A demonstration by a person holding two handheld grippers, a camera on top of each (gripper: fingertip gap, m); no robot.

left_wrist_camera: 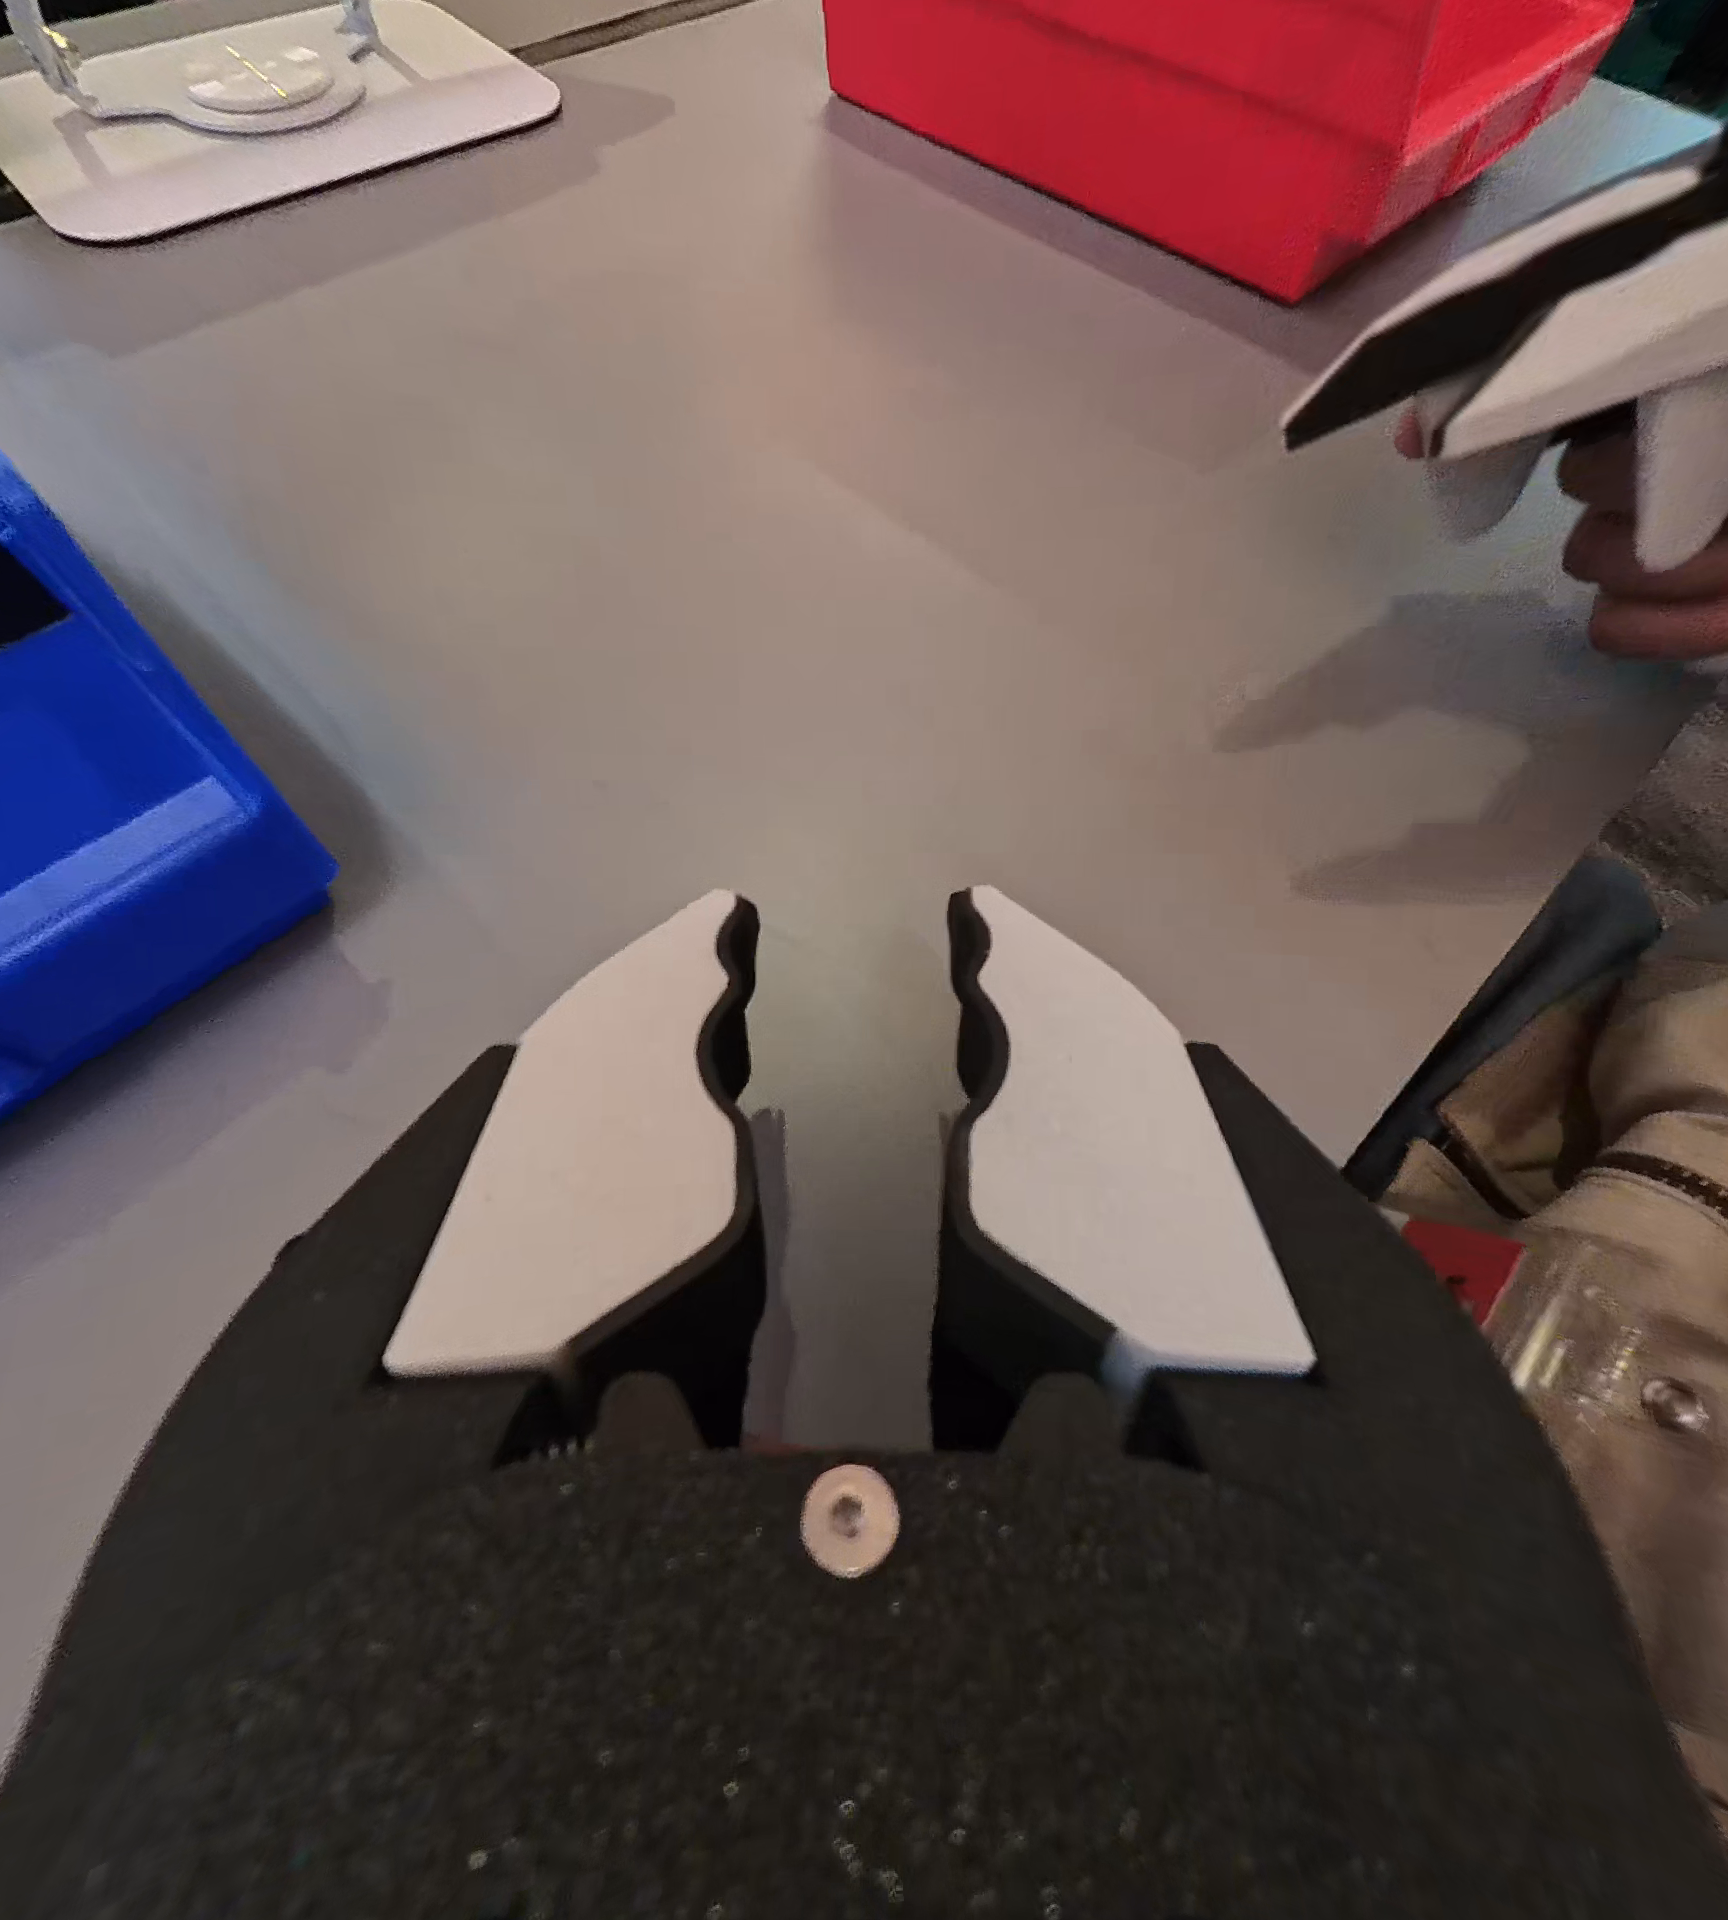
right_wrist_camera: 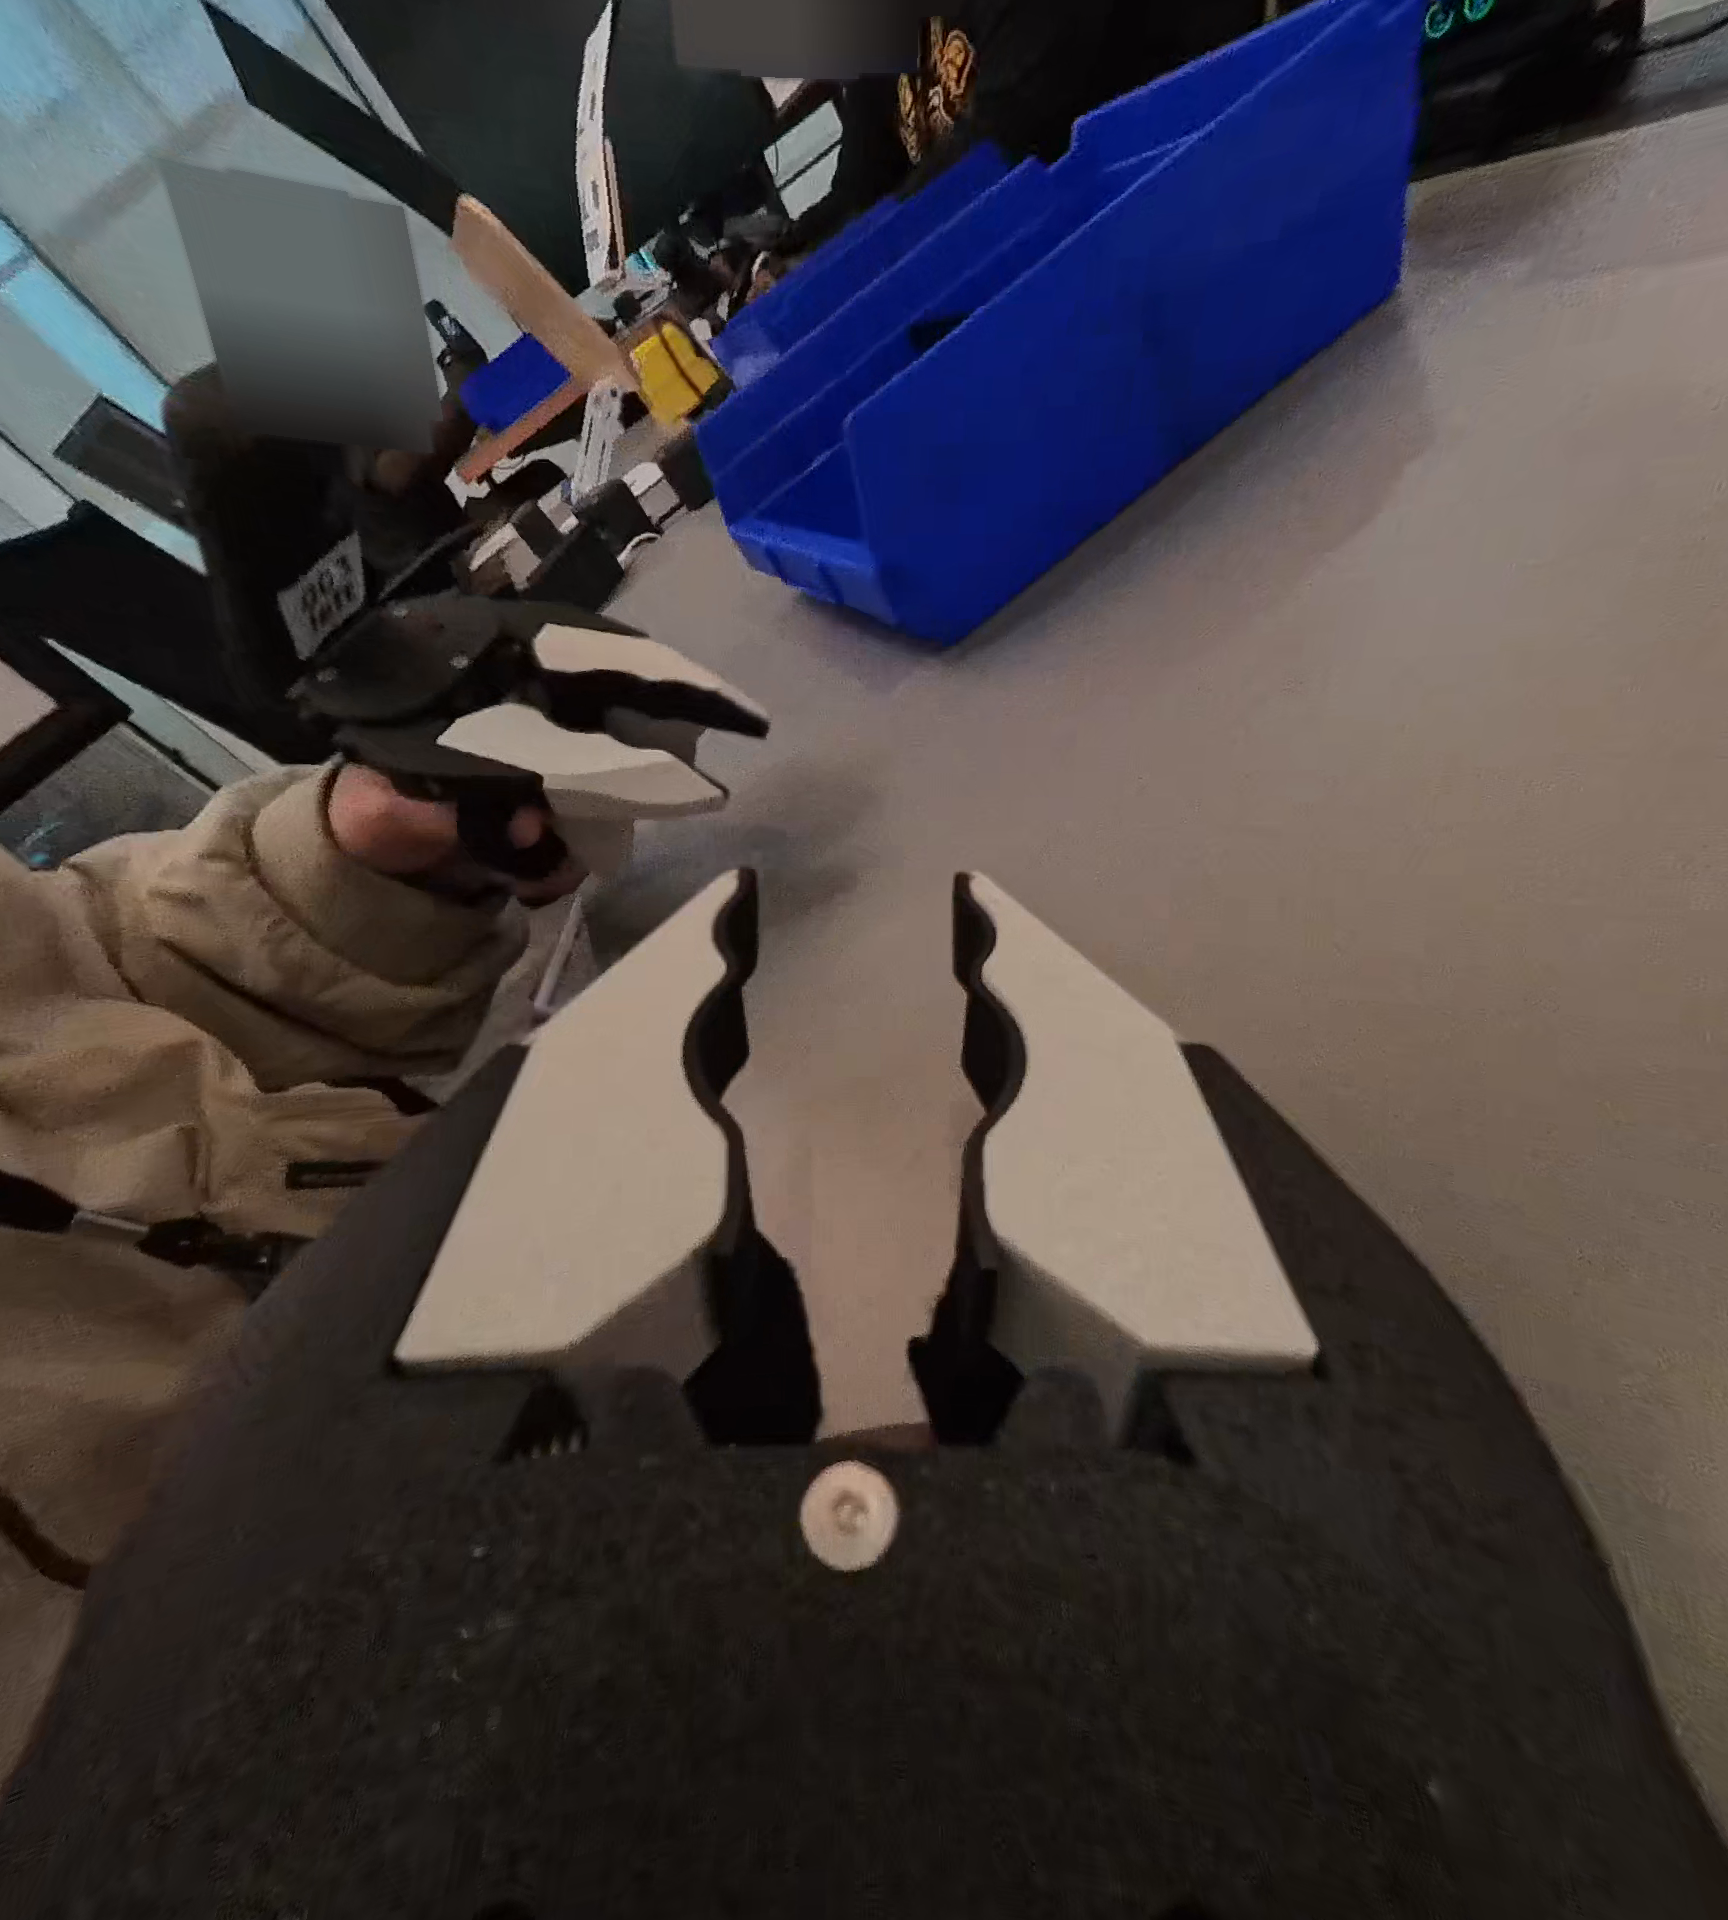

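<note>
the left gripper [left_wrist_camera: 853,914] hangs over the bare grey table [left_wrist_camera: 735,499], jaws parted and empty, the blue bin [left_wrist_camera: 60,831] to its left and the red bin [left_wrist_camera: 1203,114] beyond. the right gripper [right_wrist_camera: 855,894] (also released, holding nothing) faces the blue bin.

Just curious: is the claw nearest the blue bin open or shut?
Open. The left gripper shows bare grey table between its parted, empty fingertips.

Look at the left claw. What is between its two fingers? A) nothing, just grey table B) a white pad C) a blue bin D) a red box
A: the left gripper is open, with only the bare grey table showing in the gap; the blue bin sits off to its side.
</note>
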